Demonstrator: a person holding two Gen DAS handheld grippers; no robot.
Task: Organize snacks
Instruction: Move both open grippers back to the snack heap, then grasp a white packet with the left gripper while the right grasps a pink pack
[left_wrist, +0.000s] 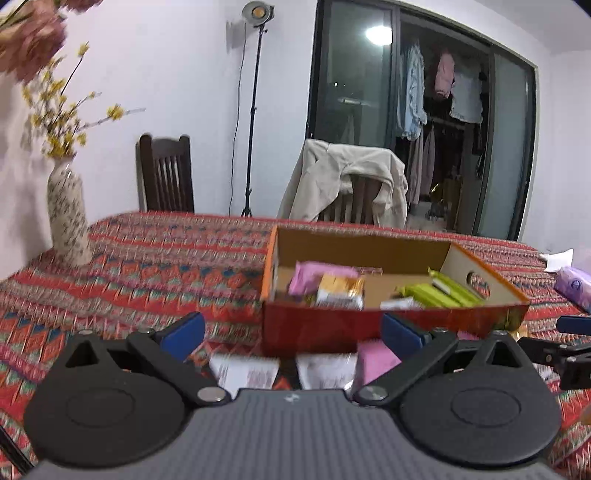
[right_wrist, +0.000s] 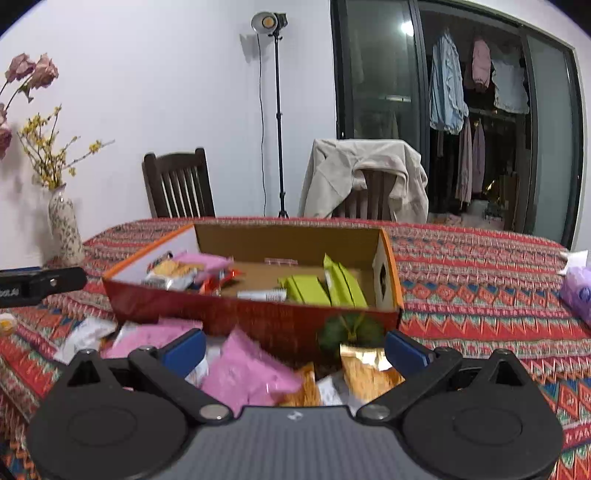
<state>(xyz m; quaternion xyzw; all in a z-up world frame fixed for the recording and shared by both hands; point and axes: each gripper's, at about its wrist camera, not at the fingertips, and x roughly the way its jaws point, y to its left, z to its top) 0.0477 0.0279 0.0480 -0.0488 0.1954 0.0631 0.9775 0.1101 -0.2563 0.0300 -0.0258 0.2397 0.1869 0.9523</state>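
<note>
Loose packets (right_wrist: 247, 373) front box (right_wrist: 258, 317).

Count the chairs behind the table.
2. A bare dark wooden chair stands at the far left of the table, against the wall. A second chair, right of the lamp stand, is mostly hidden by a beige jacket draped over it.

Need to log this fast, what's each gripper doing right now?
Left gripper: open, holding nothing.
Right gripper: open, holding nothing, above loose snack packets.
</note>
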